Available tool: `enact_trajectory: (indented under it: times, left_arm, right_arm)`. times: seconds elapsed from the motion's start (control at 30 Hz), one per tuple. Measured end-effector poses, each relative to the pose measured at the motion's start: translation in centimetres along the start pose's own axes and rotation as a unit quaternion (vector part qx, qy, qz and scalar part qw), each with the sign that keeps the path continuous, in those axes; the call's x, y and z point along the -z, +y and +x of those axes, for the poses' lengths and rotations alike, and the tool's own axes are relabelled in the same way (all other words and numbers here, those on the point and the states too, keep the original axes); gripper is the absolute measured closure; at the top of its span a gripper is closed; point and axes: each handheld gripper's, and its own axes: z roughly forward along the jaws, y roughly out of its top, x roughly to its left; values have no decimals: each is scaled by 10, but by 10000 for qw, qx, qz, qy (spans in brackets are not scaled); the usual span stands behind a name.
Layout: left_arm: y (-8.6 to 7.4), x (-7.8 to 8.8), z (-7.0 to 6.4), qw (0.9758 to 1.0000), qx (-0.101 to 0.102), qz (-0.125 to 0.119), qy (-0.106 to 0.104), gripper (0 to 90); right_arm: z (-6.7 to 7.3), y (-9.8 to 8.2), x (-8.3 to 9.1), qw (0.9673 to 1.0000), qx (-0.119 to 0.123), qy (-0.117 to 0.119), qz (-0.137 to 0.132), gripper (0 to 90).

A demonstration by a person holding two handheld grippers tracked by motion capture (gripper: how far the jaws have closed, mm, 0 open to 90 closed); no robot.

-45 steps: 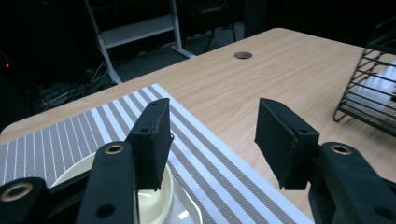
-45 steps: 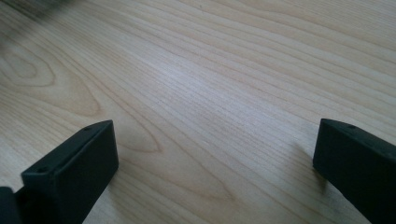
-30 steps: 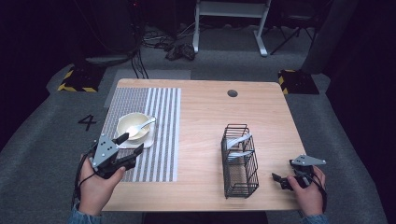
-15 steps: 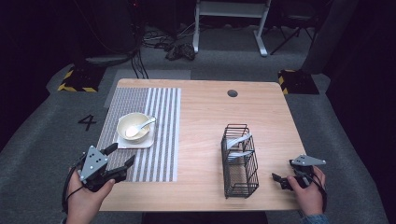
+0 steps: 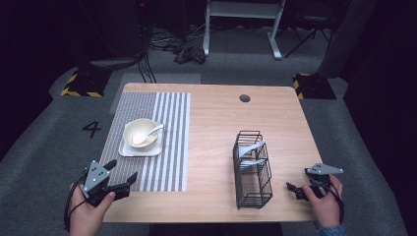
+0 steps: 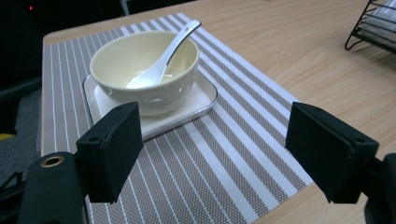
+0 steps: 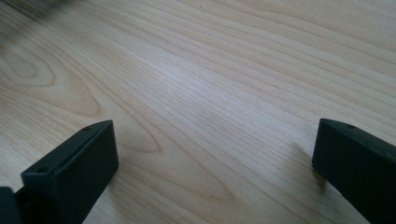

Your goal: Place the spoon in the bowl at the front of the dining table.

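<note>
Spoon (image 5: pixel 146 134) rests in bowl (image 5: pixel 139 133), handle angled up toward the table's far right; left gripper (image 5: pixel 119 180), jaws just widened, empty; right gripper (image 5: pixel 294 189) open, empty.

The rack's (image 6: pixel 373 25) far side (top corner) runs off-frame.

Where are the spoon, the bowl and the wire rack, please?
spoon (image 6: pixel 161 65): left gripper view, on its handle.
bowl (image 6: pixel 144 95): left gripper view, on its outer wall.
wire rack (image 5: pixel 253 194): high view, on its near wall.
</note>
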Motion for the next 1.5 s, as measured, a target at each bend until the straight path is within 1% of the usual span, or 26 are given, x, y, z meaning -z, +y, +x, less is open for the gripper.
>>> enact_trajectory:
  times: [0.03, 0.13, 0.23, 0.37, 0.43, 0.5, 0.6, 0.67, 0.77, 0.8, 0.83, 0.9, 1.0, 1.07, 1.13, 1.23, 1.27, 1.3, 1.33, 1.37, 1.43, 1.47, 1.5]
  left_arm:
    - [-2, -1, 0, 10000, 30, 51, 15, 180]
    - [-7, -3, 1, 9997, -85, 220, 79, 170]
    - [-12, -5, 2, 9995, -32, 313, 48, 166]
    - [-17, -7, 5, 9990, -41, 441, 83, 166]
    - [-20, -8, 5, 9988, 7, 486, 66, 166]
    - [-23, -9, 7, 9983, 17, 577, 42, 166]
    - [-28, -11, 9, 9975, 29, 707, 70, 166]
    - [-31, -12, 10, 9970, 29, 769, 29, 166]
    - [-34, -14, 13, 9971, 82, 750, -61, 167]
    - [-36, -14, 13, 9969, 96, 778, -92, 167]
    - [-37, -15, 14, 9969, 68, 784, -91, 167]
    - [-40, -16, 15, 9960, 42, 882, -110, 168]
    - [-44, -18, 15, 9951, 3, 984, -66, 170]
    - [-45, -19, 16, 9945, 12, 1044, -67, 170]
    - [-47, -20, 16, 9937, 74, 1119, -68, 170]
    - [-50, -22, 16, 9916, 204, 1279, 7, 170]
    - [-51, -22, 17, 9908, 203, 1340, 19, 170]
    - [-51, -23, 17, 9901, 247, 1381, 33, 169]
    - [-52, -24, 17, 9888, 302, 1459, 47, 166]
    - [-53, -25, 17, 9885, 323, 1477, 66, 166]
    - [-55, -27, 17, 9864, 333, 1606, 96, 166]
    - [-56, -27, 18, 9862, 326, 1624, 69, 166]
    - [-57, -27, 18, 9864, 316, 1612, 43, 156]
  right_arm:
    - [0, 0, 0, 10000, 2, -1, 1, 1]
    - [0, 0, 0, 10000, 5, 1, 1, 1]
    - [0, 0, 0, 10000, 1, -1, 1, 1]
    - [0, 0, 0, 10000, 1, 0, 0, 1]
    - [0, 0, 0, 10000, 3, -1, 1, 1]
    - [0, 0, 0, 10000, 3, -2, 1, 1]
    - [0, 0, 0, 10000, 3, 1, 1, 1]
    - [0, 0, 0, 10000, 4, 1, 1, 1]
    - [0, 0, 0, 10000, 1, 0, -1, 1]
    - [0, 0, 0, 10000, 2, -1, 0, 1]
    - [0, 0, 0, 10000, 4, 1, 1, 1]
    - [0, 0, 0, 10000, 1, 0, 0, 1]
    - [0, 0, 0, 10000, 6, 0, 2, 1]
    - [0, 0, 0, 10000, 5, 1, 0, 1]
    - [0, 0, 0, 10000, 6, -1, 3, 1]
    - [0, 0, 0, 10000, 1, -1, 1, 1]
    - [0, 0, 0, 10000, 1, -1, 1, 1]
    - [0, 0, 0, 10000, 2, -2, 1, 1]
    - [0, 0, 0, 10000, 2, -2, 1, 1]
    - [0, 0, 0, 10000, 5, -1, 3, 1]
    - [0, 0, 0, 10000, 0, 0, 0, 1]
    - [0, 0, 0, 10000, 2, -1, 1, 1]
    - [0, 0, 0, 10000, 2, -2, 1, 1]
